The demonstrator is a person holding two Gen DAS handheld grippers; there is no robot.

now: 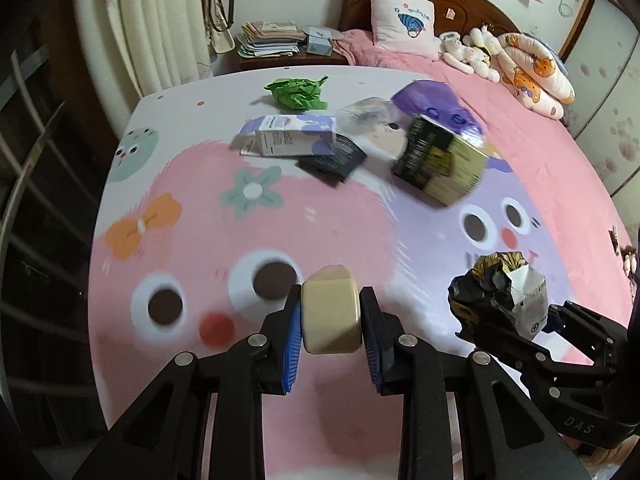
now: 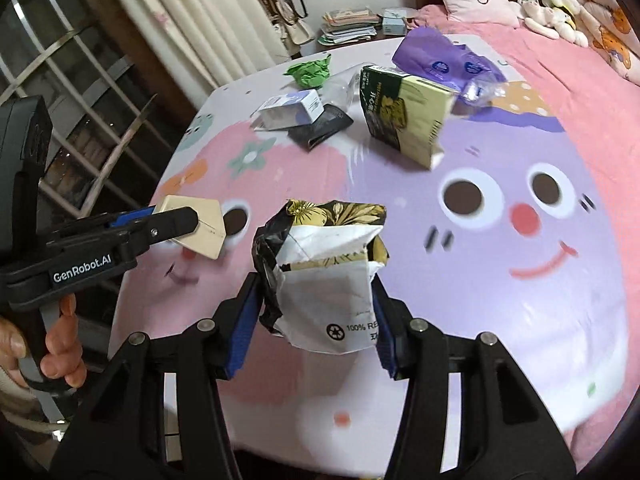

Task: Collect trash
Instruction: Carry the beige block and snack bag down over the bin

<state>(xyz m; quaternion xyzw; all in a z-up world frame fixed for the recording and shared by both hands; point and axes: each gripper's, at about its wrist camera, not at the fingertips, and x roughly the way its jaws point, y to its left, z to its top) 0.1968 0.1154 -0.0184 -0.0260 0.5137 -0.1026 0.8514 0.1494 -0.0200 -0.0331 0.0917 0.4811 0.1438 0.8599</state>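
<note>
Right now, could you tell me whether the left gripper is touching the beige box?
Touching: in the left wrist view, the left gripper has both blue pads pressed against the sides of the beige box.

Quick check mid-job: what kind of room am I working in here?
Most likely a bedroom: a bed with a cartoon sheet, a wooden headboard with a pillow, and plush toys.

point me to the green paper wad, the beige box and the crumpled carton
green paper wad [image 1: 296, 94], left wrist view, its middle.
beige box [image 1: 330, 310], left wrist view, front face.
crumpled carton [image 2: 328, 304], right wrist view, white panel.
</note>
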